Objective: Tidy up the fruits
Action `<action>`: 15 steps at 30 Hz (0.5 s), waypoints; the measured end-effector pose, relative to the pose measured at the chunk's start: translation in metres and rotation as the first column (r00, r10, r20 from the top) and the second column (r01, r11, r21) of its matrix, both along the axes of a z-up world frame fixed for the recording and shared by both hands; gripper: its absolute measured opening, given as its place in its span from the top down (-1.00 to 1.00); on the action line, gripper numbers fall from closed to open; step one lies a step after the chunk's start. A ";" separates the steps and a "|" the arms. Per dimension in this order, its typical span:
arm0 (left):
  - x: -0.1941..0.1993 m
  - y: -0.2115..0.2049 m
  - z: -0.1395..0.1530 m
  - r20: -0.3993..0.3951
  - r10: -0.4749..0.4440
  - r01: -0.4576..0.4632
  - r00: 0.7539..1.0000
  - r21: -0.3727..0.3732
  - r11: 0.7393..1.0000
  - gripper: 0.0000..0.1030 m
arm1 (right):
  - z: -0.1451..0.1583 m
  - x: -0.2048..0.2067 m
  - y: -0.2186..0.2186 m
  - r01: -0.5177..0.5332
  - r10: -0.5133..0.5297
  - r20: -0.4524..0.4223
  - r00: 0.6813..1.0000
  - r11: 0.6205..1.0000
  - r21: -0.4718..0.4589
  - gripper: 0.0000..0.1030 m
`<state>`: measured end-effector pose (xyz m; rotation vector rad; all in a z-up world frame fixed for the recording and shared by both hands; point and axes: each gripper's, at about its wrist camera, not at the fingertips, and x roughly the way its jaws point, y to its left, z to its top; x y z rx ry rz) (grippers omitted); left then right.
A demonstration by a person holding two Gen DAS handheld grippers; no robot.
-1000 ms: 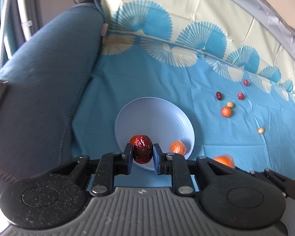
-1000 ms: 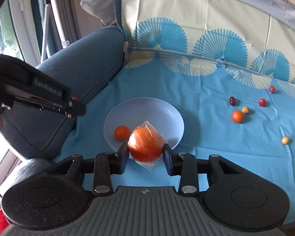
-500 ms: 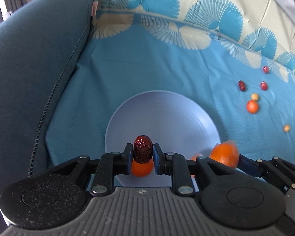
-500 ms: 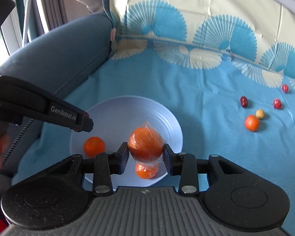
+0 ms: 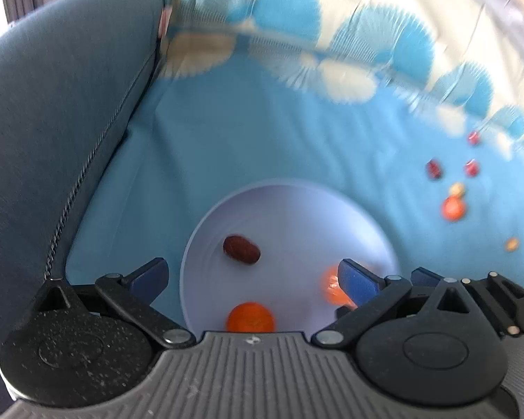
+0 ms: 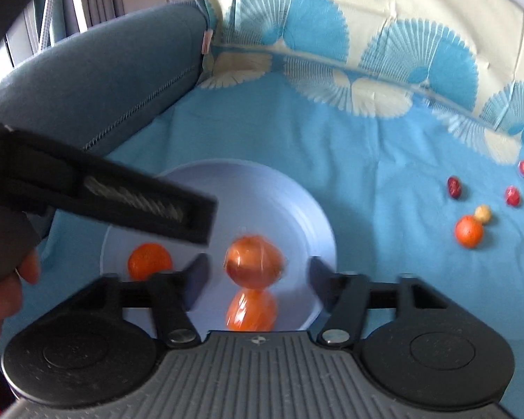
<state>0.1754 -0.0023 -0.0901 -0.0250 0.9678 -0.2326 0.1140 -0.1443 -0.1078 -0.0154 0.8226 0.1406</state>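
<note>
- The date lies loose in the pale plate, toward the plate's 9 o'clock side in the left wrist view. Its long axis runs from 10 o'clock to 4 o'clock.
- The left gripper has just been opening; its jaws now stand wide apart over the plate, with nothing between the pads.
- The right gripper has also just been opening. The wrapped orange sits blurred between its spread jaws, and neither pad touches it.
- Only the right wrist view shows the left gripper from the side, a dark bar crossing in from 9 o'clock, with the hand that holds it.
- The date shows only in the left wrist view; in the right wrist view that bar covers its part of the plate.
- In the right wrist view two more oranges lie on the plate.
- At 3 o'clock of the plate, well apart on the blue cloth, lie small red, tan and orange fruits.
</note>
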 end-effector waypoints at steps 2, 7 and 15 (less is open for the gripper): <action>-0.009 0.005 0.010 0.002 -0.015 0.015 1.000 -0.021 1.000 -0.99 | 0.009 -0.007 0.000 -0.006 0.007 0.019 1.000 1.000 -0.017 -0.67; -0.055 0.021 0.026 0.013 0.013 -0.013 1.000 0.023 1.000 -0.99 | 0.032 -0.045 -0.004 -0.033 0.033 0.006 0.999 0.999 0.029 -0.93; -0.137 0.045 0.041 0.045 0.053 -0.059 0.998 0.147 0.987 -0.99 | 0.063 -0.106 -0.009 0.049 -0.039 -0.088 0.995 0.992 0.115 -0.99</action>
